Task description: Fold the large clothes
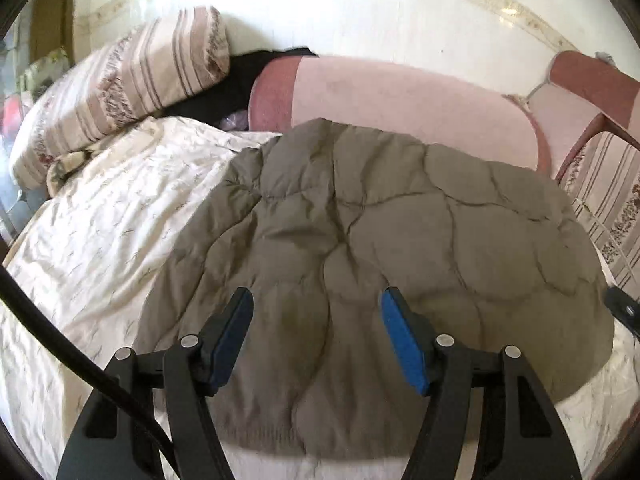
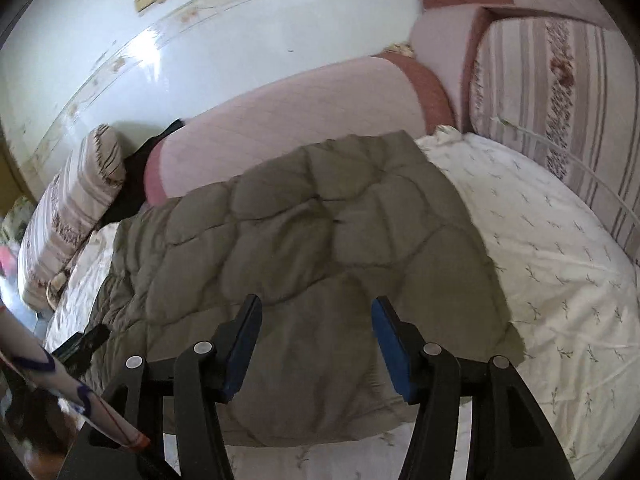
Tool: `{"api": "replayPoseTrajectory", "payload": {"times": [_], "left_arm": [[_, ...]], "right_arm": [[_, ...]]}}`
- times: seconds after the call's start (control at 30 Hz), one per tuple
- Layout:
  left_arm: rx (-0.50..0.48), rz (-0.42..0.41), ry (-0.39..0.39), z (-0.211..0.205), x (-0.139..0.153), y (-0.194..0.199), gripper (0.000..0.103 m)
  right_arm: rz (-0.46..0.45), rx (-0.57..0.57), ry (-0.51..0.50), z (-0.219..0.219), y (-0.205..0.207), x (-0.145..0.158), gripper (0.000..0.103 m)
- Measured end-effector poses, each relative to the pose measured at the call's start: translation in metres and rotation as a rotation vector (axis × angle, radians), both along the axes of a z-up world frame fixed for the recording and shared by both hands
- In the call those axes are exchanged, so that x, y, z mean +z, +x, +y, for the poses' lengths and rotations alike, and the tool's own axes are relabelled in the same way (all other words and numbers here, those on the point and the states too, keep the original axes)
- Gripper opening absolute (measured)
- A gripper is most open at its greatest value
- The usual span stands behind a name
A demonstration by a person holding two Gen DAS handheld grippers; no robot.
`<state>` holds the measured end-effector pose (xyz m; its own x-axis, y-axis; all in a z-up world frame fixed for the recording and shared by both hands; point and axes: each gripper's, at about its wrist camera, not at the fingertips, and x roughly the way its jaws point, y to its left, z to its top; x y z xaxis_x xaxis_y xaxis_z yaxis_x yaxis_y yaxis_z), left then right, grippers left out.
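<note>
A quilted olive-grey puffer jacket (image 1: 380,248) lies folded into a compact shape on a white patterned bedsheet (image 1: 100,240). It also shows in the right wrist view (image 2: 320,240), on the same sheet (image 2: 560,280). My left gripper (image 1: 316,300) is open and empty, hovering over the jacket's near part. My right gripper (image 2: 316,308) is open and empty, also over the jacket's near edge. The left gripper's tip (image 2: 80,344) shows at the left of the right wrist view, and the right gripper's tip (image 1: 624,308) at the right edge of the left wrist view.
A long pink bolster (image 1: 400,96) lies behind the jacket against the white wall. A striped pillow (image 1: 120,92) sits at the left, with dark clothing (image 1: 224,88) beside it. A striped cushion (image 2: 560,100) stands at the right. A black cable (image 1: 80,360) crosses the lower left.
</note>
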<state>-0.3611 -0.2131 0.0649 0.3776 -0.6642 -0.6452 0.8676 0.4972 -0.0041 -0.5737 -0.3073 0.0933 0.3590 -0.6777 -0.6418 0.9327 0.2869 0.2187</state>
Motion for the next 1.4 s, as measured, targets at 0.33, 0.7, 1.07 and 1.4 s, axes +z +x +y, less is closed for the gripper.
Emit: {"api": "replayPoseTrajectory", "payload": {"times": [0.33,0.7,1.07,1.4], "left_arm": [[0.075,-0.037,0.070,-0.024,-0.044,0.017,0.070],[0.055,-0.033,0.082,-0.043,-0.050,0.029,0.075],[0.059,-0.028,0.069,-0.041,-0.048,0.031,0.075],[0.060,-0.047,0.065,-0.043,-0.050,0.028,0.075]], "right_arm": [[0.165,0.032,0.044,-0.035,0.031,-0.056,0.064],[0.268,0.046,0.081,-0.054,0.047,-0.071,0.065],[0.158,0.026,-0.096,-0.038,0.058,-0.028,0.058],[0.282,0.047,-0.052,-0.057,0.082,-0.065,0.059]]}}
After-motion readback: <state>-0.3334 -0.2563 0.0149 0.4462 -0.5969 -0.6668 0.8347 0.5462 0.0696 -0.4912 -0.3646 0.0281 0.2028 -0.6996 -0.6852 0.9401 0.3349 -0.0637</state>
